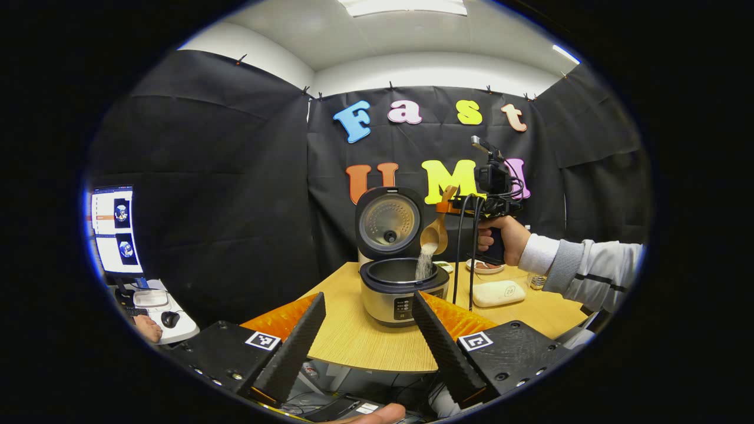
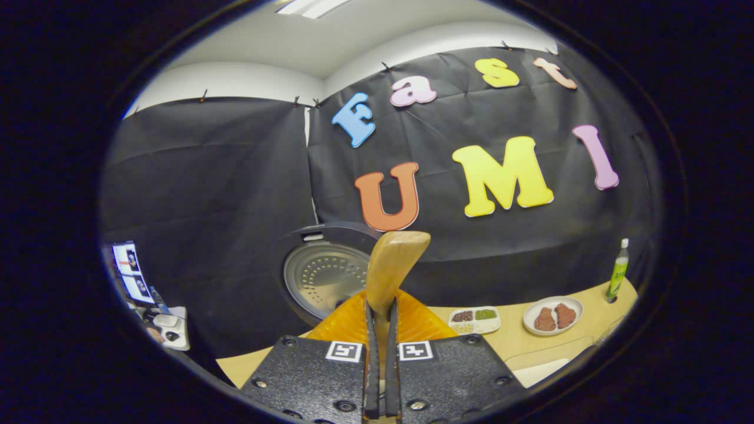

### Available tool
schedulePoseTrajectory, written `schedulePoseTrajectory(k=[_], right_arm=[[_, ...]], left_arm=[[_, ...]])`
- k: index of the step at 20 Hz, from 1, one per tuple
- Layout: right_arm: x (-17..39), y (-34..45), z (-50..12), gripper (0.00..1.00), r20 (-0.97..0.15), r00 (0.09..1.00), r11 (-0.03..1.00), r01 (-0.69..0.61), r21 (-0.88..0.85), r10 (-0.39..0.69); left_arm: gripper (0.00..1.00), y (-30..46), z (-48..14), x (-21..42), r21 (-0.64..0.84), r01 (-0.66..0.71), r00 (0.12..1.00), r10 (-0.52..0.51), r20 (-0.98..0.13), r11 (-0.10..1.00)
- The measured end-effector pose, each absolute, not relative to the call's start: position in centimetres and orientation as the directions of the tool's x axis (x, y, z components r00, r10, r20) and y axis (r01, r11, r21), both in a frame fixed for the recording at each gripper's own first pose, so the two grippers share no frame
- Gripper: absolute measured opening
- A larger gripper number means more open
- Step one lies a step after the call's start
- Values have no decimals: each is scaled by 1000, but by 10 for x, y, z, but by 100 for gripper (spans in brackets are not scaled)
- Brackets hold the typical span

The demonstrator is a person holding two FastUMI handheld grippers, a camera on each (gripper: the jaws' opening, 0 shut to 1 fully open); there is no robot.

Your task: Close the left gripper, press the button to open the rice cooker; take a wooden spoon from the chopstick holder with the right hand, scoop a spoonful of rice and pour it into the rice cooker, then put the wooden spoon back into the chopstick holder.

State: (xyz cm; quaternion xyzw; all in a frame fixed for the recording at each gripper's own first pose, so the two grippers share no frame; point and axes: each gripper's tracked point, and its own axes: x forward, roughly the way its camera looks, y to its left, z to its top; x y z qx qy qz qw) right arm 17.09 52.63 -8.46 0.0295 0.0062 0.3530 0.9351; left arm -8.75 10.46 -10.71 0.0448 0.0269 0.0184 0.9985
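Observation:
The rice cooker stands on the wooden table with its lid raised; the lid also shows in the right gripper view. Above the pot, the wooden spoon is tipped and rice streams down into the pot. My right gripper is shut on the wooden spoon's handle; it appears in the left gripper view as a gripper held by a hand to the right of the cooker. My left gripper is open, back from the table's near edge, holding nothing.
A white flat object lies right of the cooker. A divided tray, a plate of brown pieces and a green bottle sit toward the table's back. A monitor and a mouse stand off to the left.

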Motion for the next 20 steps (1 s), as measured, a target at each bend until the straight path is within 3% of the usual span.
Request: schedulePoseTrajectory(k=[13, 20], right_arm=[[114, 553, -75, 10, 81, 726, 692, -606, -393, 682], [132, 518, -65, 9, 124, 800, 789, -531, -309, 587]], left_arm=[[94, 106, -106, -88, 88, -42, 998, 47, -53, 995], [94, 105, -105, -88, 117, -16, 999, 22, -45, 993]])
